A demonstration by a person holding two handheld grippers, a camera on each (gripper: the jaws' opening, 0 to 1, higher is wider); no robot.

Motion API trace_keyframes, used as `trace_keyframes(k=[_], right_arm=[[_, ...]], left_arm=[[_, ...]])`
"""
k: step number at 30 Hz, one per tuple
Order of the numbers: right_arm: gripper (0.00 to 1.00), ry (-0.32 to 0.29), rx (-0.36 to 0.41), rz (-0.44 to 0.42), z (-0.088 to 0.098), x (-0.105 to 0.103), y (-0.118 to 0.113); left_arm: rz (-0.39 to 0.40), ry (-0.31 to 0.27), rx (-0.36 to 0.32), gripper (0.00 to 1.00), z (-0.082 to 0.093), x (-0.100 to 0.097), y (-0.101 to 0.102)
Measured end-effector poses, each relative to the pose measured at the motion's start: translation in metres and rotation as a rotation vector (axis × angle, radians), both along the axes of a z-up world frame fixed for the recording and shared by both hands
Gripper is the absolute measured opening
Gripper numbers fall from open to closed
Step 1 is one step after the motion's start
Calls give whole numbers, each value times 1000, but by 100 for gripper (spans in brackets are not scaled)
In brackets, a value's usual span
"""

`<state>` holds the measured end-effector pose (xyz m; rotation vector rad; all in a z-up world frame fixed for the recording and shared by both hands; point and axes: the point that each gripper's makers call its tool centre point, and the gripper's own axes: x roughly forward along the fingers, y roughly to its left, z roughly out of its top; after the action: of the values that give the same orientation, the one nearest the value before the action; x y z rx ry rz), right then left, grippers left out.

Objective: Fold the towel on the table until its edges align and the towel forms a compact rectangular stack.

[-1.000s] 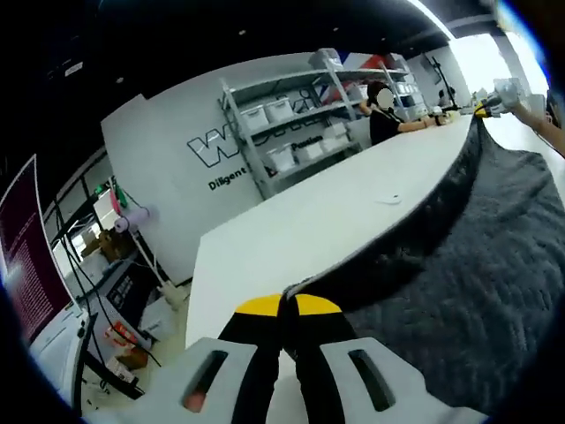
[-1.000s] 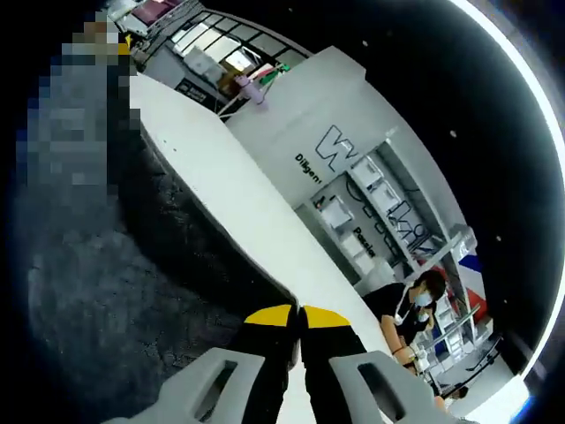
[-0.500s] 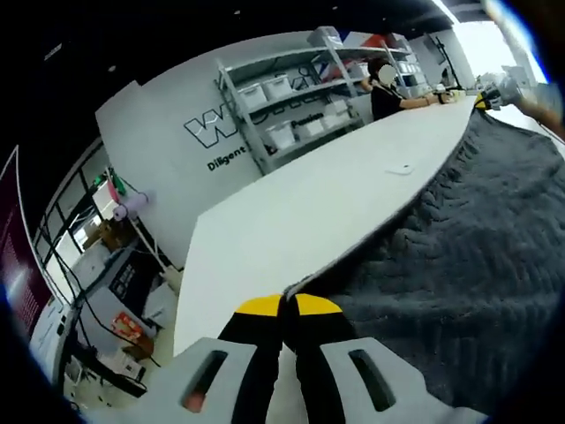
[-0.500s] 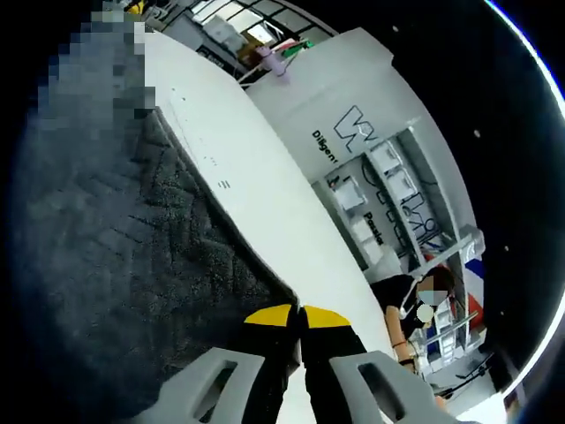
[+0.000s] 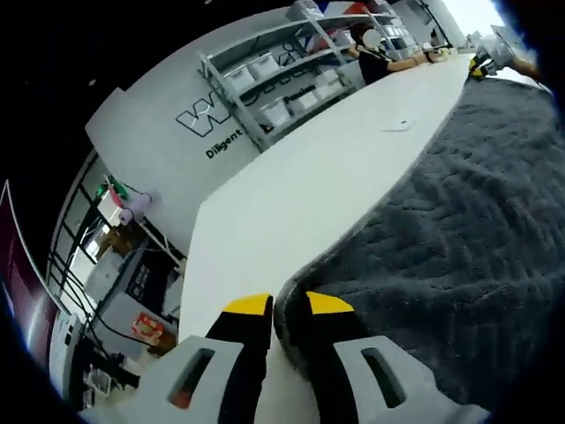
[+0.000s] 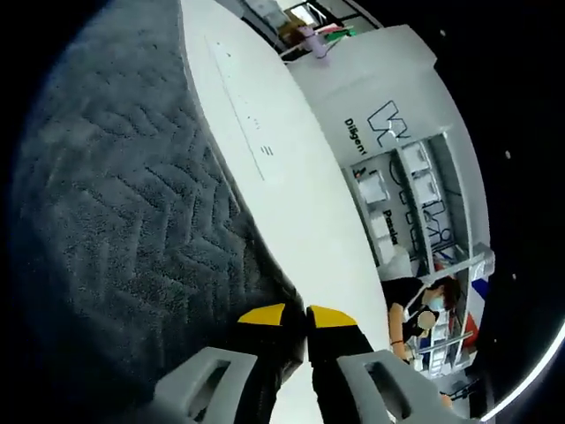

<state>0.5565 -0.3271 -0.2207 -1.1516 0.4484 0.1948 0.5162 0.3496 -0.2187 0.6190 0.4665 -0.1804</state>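
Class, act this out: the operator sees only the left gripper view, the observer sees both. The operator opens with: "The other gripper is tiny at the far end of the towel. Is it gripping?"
Observer: Yes. In the right gripper view, the right gripper has its fingers nearly together on the towel, right at its edge.
Operator: Is the towel bunched up at that end?
Observer: No. It lies spread out there, and its herringbone weave shows plainly.
Operator: Any room beside it?
Observer: Yes. Bare white table runs alongside the towel's edge, away from the fingers.
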Motion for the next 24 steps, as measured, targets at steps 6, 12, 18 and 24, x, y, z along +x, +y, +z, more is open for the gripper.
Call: trace_keyframes(k=[6,12,18,24], right_arm=[[36,-25,55,-42,10,-4,-6],[62,-66,147,-85,29,-17,-18],[81,-61,298,-102,38,-42,-33],[96,-40,402,-76,47,-77,-41]], left_arm=[[83,1,-46,37,7,-9,11],[118,23,-192,56,12,-26,11],[24,104,-366,75,16,-62,-21],[-60,128,-438,83,30,-98,-39]])
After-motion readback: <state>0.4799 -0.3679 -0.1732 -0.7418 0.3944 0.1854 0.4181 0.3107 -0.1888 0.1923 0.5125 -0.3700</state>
